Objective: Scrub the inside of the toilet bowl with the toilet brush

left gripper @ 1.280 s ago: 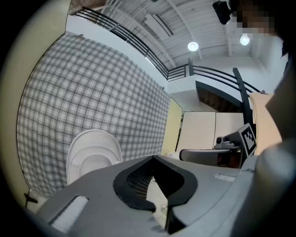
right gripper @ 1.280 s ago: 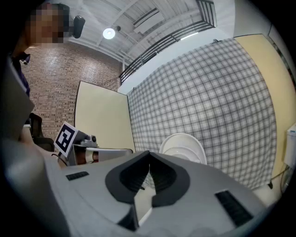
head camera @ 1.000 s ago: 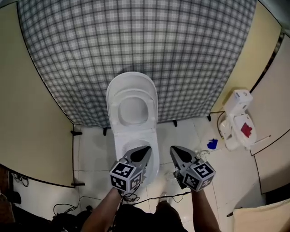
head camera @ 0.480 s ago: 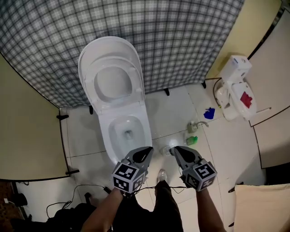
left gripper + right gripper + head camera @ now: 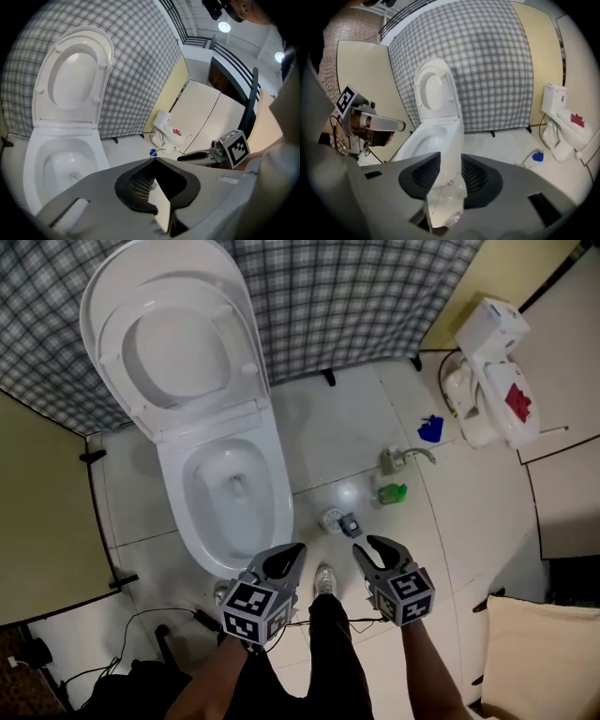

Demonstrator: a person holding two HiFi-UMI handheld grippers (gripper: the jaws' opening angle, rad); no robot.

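Observation:
The white toilet has its lid and seat raised, and the bowl rim is bare, with water at the bottom. It also shows in the left gripper view and the right gripper view. Both grippers hang low in front of the bowl and hold nothing. My left gripper is shut, its jaws meeting at the tip. My right gripper is open; its jaws have just been opening with nothing between them. I cannot make out a toilet brush for certain. A small round white thing stands on the floor right of the bowl.
A green bottle, a spray bottle and a blue item stand on the tiles to the right. A white unit with a red patch is at the far right. A checked curtain hangs behind. Cables lie at the lower left.
Both grippers have sunk toward the floor in front of the toilet. The head view has tipped down, so the bowl and the floor items now show larger and nearer.

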